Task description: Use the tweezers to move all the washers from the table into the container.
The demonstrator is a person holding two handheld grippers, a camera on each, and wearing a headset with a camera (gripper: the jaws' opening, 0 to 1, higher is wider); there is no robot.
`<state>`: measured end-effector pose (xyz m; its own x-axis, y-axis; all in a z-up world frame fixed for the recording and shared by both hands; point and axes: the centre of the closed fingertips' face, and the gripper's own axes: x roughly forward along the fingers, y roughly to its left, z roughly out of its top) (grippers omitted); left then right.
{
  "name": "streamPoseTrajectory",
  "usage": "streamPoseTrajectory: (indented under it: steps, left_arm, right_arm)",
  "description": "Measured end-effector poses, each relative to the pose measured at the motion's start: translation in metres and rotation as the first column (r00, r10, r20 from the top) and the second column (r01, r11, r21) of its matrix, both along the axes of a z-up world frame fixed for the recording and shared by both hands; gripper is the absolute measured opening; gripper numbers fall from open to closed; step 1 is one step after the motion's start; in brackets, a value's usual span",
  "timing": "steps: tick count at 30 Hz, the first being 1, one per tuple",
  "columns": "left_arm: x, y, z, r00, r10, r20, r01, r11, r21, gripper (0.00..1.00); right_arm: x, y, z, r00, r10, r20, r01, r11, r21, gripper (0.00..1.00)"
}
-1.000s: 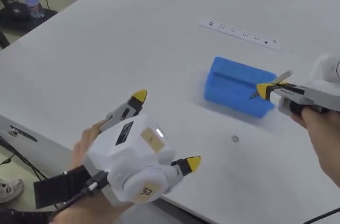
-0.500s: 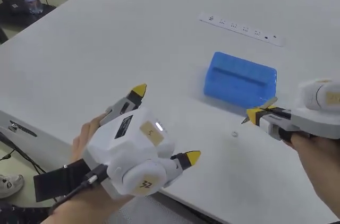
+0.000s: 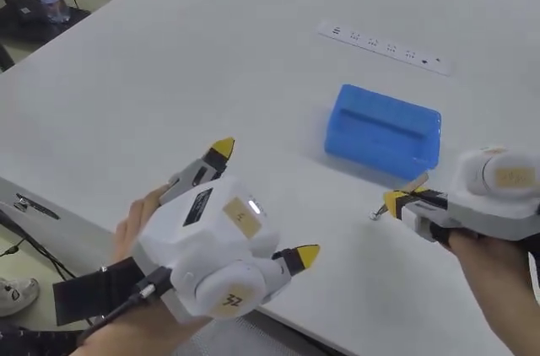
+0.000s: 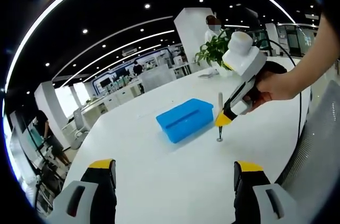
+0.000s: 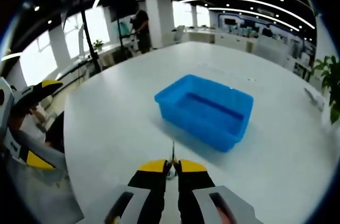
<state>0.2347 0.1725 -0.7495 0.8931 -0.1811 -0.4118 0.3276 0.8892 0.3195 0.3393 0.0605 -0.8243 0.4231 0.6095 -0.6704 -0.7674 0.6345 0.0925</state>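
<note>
— Left unit, findings?
— Left gripper: white moulded housing, two black jaws capped in yellow. On top are a black label, a tan sticker and a small white light, lit. "32" is marked in gold on the rounded rear. A black cable leaves the back.
— Anything worn?
— A black band at the wrist of the left hand.
— Right unit?
— Right gripper: matching white shell, domed cap bearing a tan label, black jaws with yellow tips.
</note>
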Motion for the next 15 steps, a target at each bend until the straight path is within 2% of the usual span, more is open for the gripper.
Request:
streamPoseTrajectory:
  steps: [6, 13, 15]
  left_arm:
    - [-0.0002, -0.0005, -0.0005, 1.000, -0.002, -0.002, 0.002, 1.000, 0.001, 0.94]
    - [-0.0005, -0.0018, -0.0005, 1.000, -0.009, -0.004, 0.009, 1.000, 0.003, 0.94]
    - [-0.0005, -0.0019, -0.0004, 1.000, -0.009, -0.003, 0.009, 1.000, 0.002, 0.94]
  right_arm:
    - [-0.0008, -0.0015, 0.0049, 1.000, 0.006, 0.023, -0.006, 1.000, -0.005, 0.04]
    - [-0.0025, -0.0024, 0.0010, 0.998, 0.008, 0.062, -0.008, 1.000, 0.000, 0.03]
    - [-0.0007, -0.0027, 0.0014, 0.999, -0.011, 0.048, 0.010, 1.000, 0.012, 0.03]
